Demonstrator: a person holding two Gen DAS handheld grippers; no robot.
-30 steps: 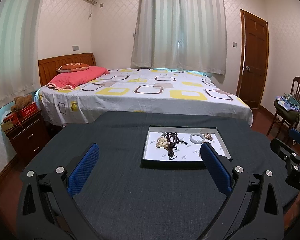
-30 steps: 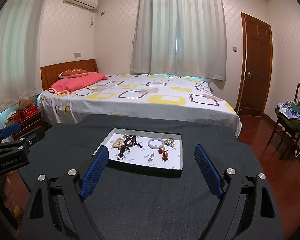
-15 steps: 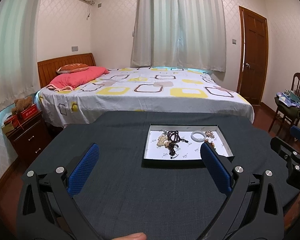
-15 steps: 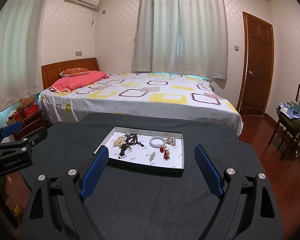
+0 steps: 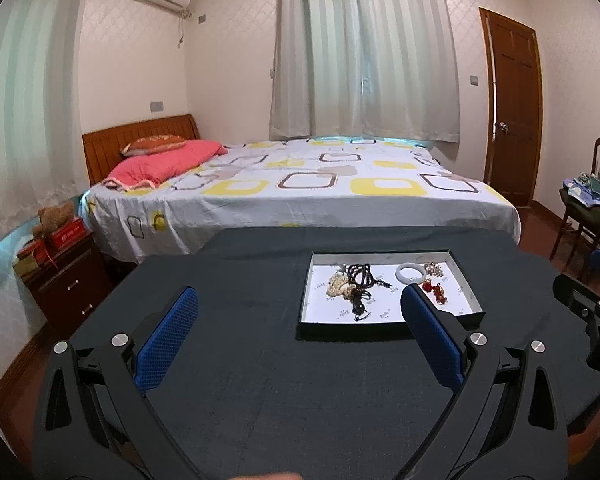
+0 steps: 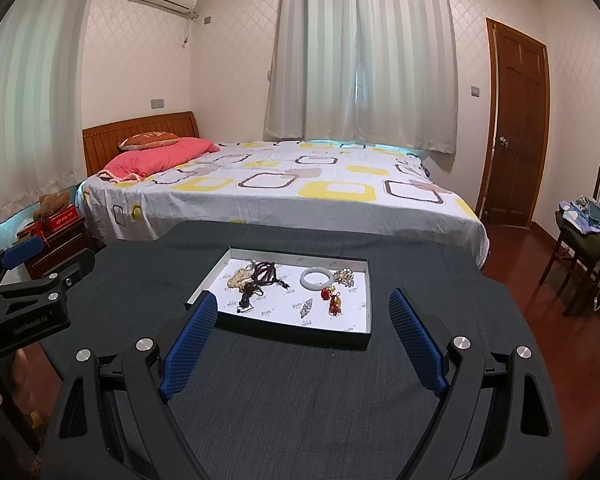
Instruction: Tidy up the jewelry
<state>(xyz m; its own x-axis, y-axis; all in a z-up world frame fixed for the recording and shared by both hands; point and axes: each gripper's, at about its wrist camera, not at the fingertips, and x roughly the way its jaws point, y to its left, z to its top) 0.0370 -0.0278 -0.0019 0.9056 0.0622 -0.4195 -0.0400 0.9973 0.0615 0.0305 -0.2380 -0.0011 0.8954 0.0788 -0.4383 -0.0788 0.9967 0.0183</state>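
Note:
A shallow white-lined tray (image 6: pixel 360 320) (image 5: pixel 466 280) lies on the dark table (image 6: pixel 300 392) (image 5: pixel 284 380). In it are a dark bead necklace (image 6: pixel 265 274) (image 5: pixel 362 276), a pale bead strand (image 6: pixel 238 278) (image 5: pixel 338 288), a white bangle (image 6: pixel 317 278) (image 5: pixel 410 273), red charms (image 6: pixel 332 300) (image 5: pixel 434 290), a silver leaf brooch (image 6: pixel 306 306) and a pearl cluster (image 6: pixel 345 276). My right gripper (image 6: pixel 300 312) is open just short of the tray's near edge. My left gripper (image 5: pixel 300 312) is open to the tray's left, its right finger (image 5: pixel 428 328) overlapping the tray's near right part.
A bed (image 6: pixel 276 192) stands right behind the table. A nightstand (image 5: pixel 66 276) is at the left, a chair with clothes (image 6: pixel 588 232) at the right, a wooden door (image 6: pixel 516 120) beyond. The other gripper shows at each view's edge.
The left wrist view has shifted slightly, so the tray sits a little further right and lower. The right gripper and the jewelry have not moved.

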